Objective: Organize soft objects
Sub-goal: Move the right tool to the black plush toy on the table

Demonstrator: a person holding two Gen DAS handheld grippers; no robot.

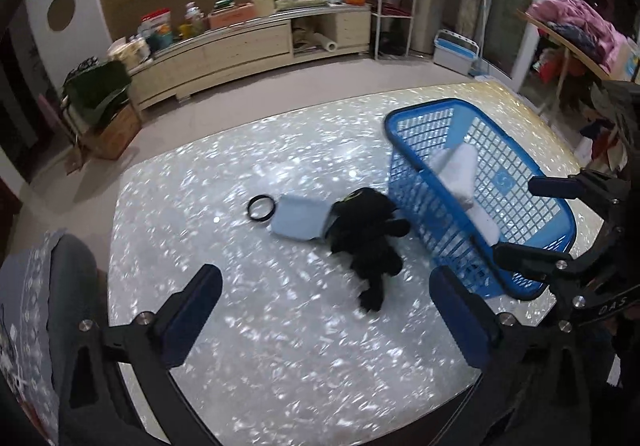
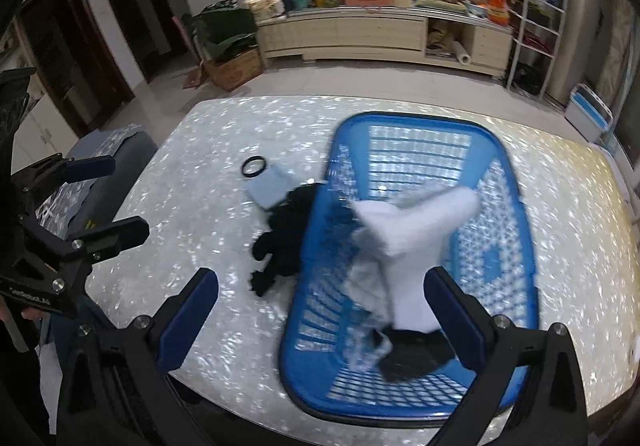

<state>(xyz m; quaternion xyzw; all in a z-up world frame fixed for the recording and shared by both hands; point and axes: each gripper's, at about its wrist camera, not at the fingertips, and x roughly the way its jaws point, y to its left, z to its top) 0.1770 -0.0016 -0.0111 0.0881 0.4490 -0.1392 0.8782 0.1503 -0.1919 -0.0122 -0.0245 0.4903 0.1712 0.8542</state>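
Ahead of your left gripper point(image 1: 326, 312), slightly right of its centre line, the black plush toy point(image 1: 370, 242) lies on the table point(image 1: 248, 374), touching the blue basket point(image 1: 424, 165); its long axis runs roughly along your pointing line. Both pairs of jaws stand wide apart and empty. Your right gripper point(image 2: 322, 320) hangs over the basket and the white cloth point(image 2: 404, 246), so your left is probably nearer.

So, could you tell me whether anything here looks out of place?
The black plush toy lies sprawled on the table outside the blue basket, partly covering a light blue pad.
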